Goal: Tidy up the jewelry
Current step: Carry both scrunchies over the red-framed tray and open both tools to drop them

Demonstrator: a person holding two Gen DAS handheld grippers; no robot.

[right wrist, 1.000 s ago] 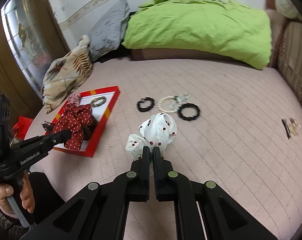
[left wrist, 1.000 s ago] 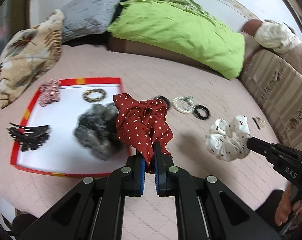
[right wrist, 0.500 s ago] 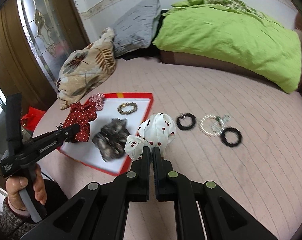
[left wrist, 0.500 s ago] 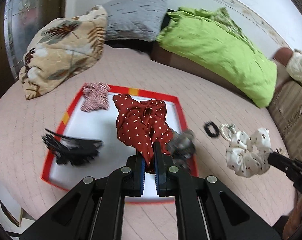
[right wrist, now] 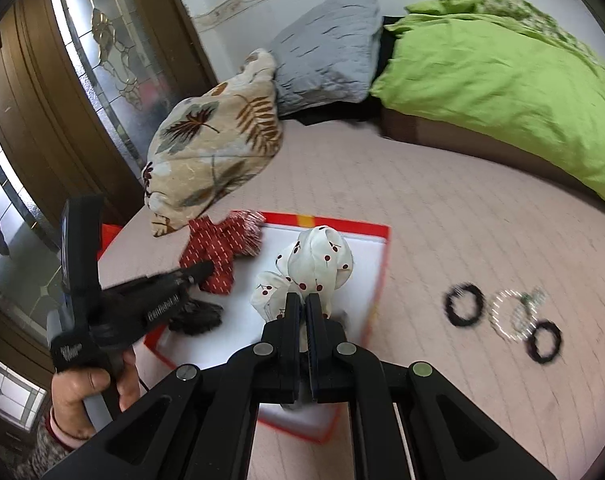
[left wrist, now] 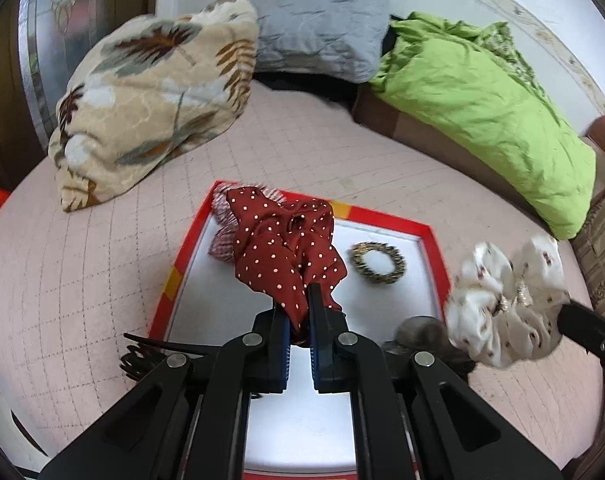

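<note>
Scrunchies carried over the tray, ready for dropping.
Left gripper point(left wrist: 299, 304) pinches the red dotted scrunchie point(left wrist: 286, 254) above the red-rimmed tray point(left wrist: 436, 240); right gripper point(right wrist: 303, 305) clamps the white cherry scrunchie point(right wrist: 316, 266) at three o'clock.

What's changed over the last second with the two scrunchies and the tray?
Both grippers swung left toward the red-rimmed tray. The left gripper carried the red polka-dot scrunchie over it; the right gripper brought the white cherry scrunchie from over the bedspread to above the tray. Both stay clamped. The loose rings remain on the bedspread.
</note>
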